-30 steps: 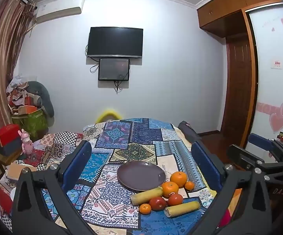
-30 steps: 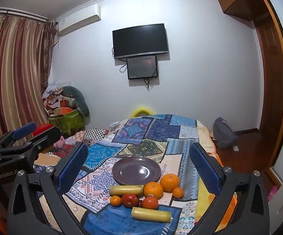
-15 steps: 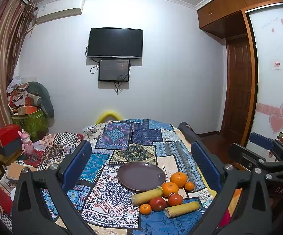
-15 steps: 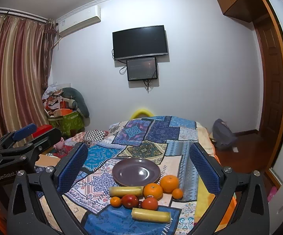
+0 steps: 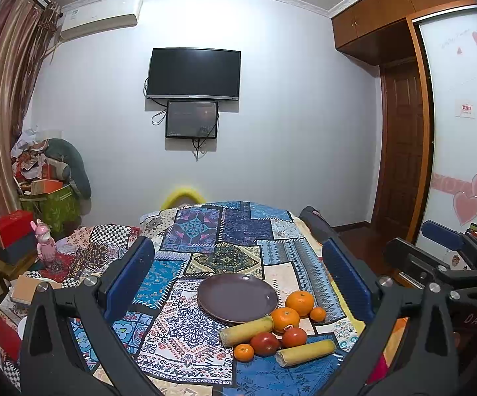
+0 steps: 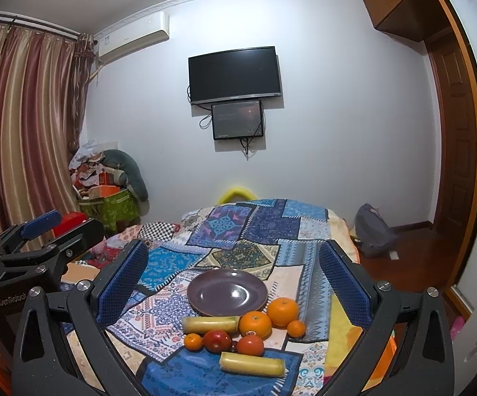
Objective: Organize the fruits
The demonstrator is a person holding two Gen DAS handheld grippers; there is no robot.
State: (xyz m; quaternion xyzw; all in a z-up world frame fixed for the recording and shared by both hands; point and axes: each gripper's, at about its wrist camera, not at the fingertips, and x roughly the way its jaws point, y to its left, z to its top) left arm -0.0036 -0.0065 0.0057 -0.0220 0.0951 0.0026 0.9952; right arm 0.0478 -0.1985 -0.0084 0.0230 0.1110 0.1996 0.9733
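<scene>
A bedroom with pale walls, a wall-mounted television and striped curtains holds a surface spread with a patchwork cloth [image 6: 261, 231], and both tools hang above its near end. The right gripper [image 6: 235, 280] has its blue-padded jaws spread wide with nothing between them; the left gripper [image 5: 238, 277] is likewise wide apart and empty, held beside it at about the same height. Neither touches anything, so the job looks to be at its very start: no fruit has been picked, and the purple plate [image 6: 205, 300], straight ahead of and below the right gripper, is bare. Nearer to that gripper than the plate lies the cluster of fruit: a large orange [image 6: 282, 311] and a second orange [image 6: 255, 324] just beside the plate's near rim, a small tangerine [image 6: 296, 328] to their right, a yellowish cylinder [image 6: 210, 324] against the rim on the left, two red fruits [image 6: 217, 340] with another small tangerine [image 6: 193, 342] beside them, and a second yellow cylinder [image 6: 252, 364] closest of all. The next move likely calls for lowering one gripper over a single fruit at the cluster's edge, jaws straddling it, since the pieces lie packed together and round ones may roll when nudged.
</scene>
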